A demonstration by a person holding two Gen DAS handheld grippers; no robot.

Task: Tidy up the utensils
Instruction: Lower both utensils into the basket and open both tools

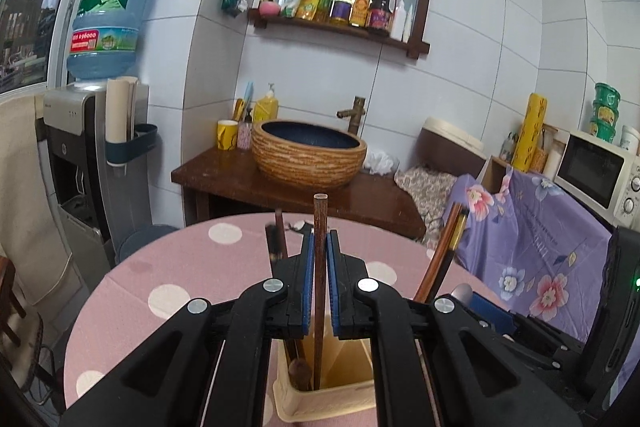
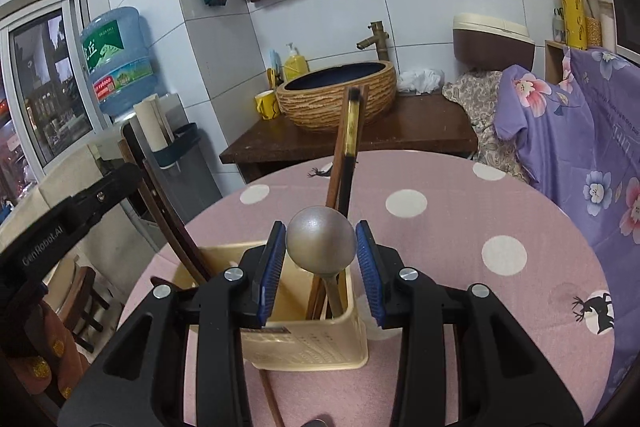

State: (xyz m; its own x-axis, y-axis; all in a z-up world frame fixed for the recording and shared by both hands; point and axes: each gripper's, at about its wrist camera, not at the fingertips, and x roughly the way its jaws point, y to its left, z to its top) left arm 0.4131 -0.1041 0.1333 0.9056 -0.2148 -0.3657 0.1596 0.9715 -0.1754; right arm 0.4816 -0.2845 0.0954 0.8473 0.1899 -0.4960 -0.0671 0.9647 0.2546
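A beige utensil holder (image 1: 332,391) stands on the pink dotted table; it also shows in the right wrist view (image 2: 304,343). My left gripper (image 1: 320,247) is shut on a brown wooden chopstick (image 1: 319,267) that stands upright with its lower end inside the holder. My right gripper (image 2: 321,247) is open around the round bowl of a metal spoon (image 2: 321,245), whose handle goes down into the holder's right compartment. The pads (image 2: 276,255) stand close beside the bowl, with a slight gap on each side. Dark chopsticks (image 2: 346,147) lean up out of that compartment.
The round table (image 2: 460,235) has a pink cloth with white dots. A loose chopstick (image 2: 272,399) lies by the holder's front. Behind are a wooden counter with a basin (image 1: 308,155), a water dispenser (image 1: 80,147) at the left and a purple floral cover (image 1: 532,239) at the right.
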